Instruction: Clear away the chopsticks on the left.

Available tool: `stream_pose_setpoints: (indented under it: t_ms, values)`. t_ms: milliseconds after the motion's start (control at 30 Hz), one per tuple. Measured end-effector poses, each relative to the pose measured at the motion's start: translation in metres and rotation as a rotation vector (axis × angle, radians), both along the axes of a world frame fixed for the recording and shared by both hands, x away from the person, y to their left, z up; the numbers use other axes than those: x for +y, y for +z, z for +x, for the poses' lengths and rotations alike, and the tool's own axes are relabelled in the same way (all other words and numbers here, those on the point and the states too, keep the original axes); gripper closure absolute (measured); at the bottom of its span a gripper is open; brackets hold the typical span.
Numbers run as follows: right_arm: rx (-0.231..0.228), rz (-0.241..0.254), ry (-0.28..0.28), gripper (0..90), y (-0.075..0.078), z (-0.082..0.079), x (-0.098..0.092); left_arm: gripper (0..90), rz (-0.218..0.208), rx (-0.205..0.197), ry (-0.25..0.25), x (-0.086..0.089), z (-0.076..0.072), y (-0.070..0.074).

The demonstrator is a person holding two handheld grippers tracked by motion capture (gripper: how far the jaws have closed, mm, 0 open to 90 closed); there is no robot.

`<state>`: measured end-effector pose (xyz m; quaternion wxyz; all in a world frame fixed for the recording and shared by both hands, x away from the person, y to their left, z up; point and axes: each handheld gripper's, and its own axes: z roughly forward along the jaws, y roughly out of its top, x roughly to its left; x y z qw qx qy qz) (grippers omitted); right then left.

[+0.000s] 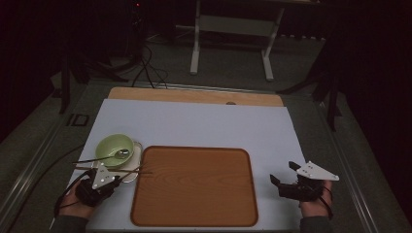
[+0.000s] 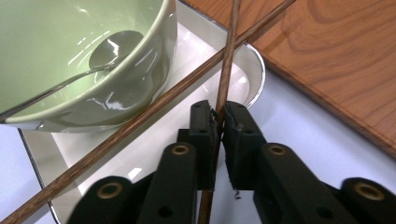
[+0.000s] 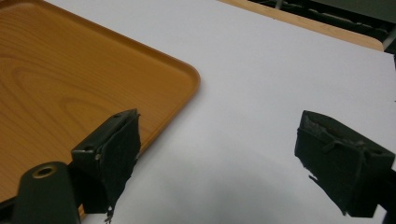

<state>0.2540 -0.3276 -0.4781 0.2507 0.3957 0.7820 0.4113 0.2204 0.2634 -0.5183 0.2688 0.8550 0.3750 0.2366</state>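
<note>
The left gripper (image 2: 219, 122) has its black fingers (image 2: 203, 135) clamped on one thin dark wooden chopstick (image 2: 225, 74), which runs up between the pads and out over the shallow white dish (image 2: 205, 56) towards the edge of the flat orange-brown wooden tray (image 2: 336, 56). A second dark wooden chopstick (image 2: 154, 105) lies crosswise beneath it, slanting across the dish and touching the first where they cross. To lift cleanly, I would raise the held stick straight up and slowly, since a sideways drag would likely roll the loose one off the dish rim. The grip sits low on the stick, so the long free end may sag or swing; keeping the wrist steady should help. Just beyond the crossing stands the pale green glazed bowl (image 1: 114, 148), resting on the dish with a metal spoon (image 2: 109, 49) inside, its handle leaning over the rim; the tip should stay clear of that handle. Across the white desk (image 1: 194, 124), the right gripper (image 1: 284, 173) rests beside the tray's right edge, its fingers (image 3: 116, 149) wide apart with nothing between them
</note>
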Motion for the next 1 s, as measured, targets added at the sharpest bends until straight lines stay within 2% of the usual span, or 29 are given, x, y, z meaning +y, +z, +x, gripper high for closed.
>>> stream_pose_setpoints:
  t_ms: [100,300,533,633,767,933,1000]
  values:
    - [0.001,0.000,0.000,14.1,0.000,0.000,0.000,85.9,-0.005,0.011,0.010,-0.002,0.001,0.001]
    - [-0.002,0.001,-0.001,14.1,0.000,0.000,0.000,86.3,-0.066,0.055,0.033,-0.005,0.005,0.003]
    - [-0.007,0.003,-0.008,14.1,0.001,-0.001,0.000,86.4,-0.143,0.053,0.044,-0.009,0.008,0.013]
    - [-0.019,0.010,-0.011,14.1,0.002,-0.002,-0.001,86.4,-0.155,0.051,0.053,-0.013,0.008,0.018]
    - [-0.023,0.015,-0.015,14.1,0.002,-0.003,-0.002,86.4,-0.178,0.031,0.063,-0.020,0.008,0.029]
    - [-0.031,0.013,-0.014,14.1,0.003,-0.003,-0.001,86.4,-0.247,0.017,0.060,-0.030,0.010,0.043]
    - [-0.034,0.014,-0.015,14.1,0.003,-0.004,-0.001,86.5,-0.258,0.015,0.051,-0.035,0.011,0.048]
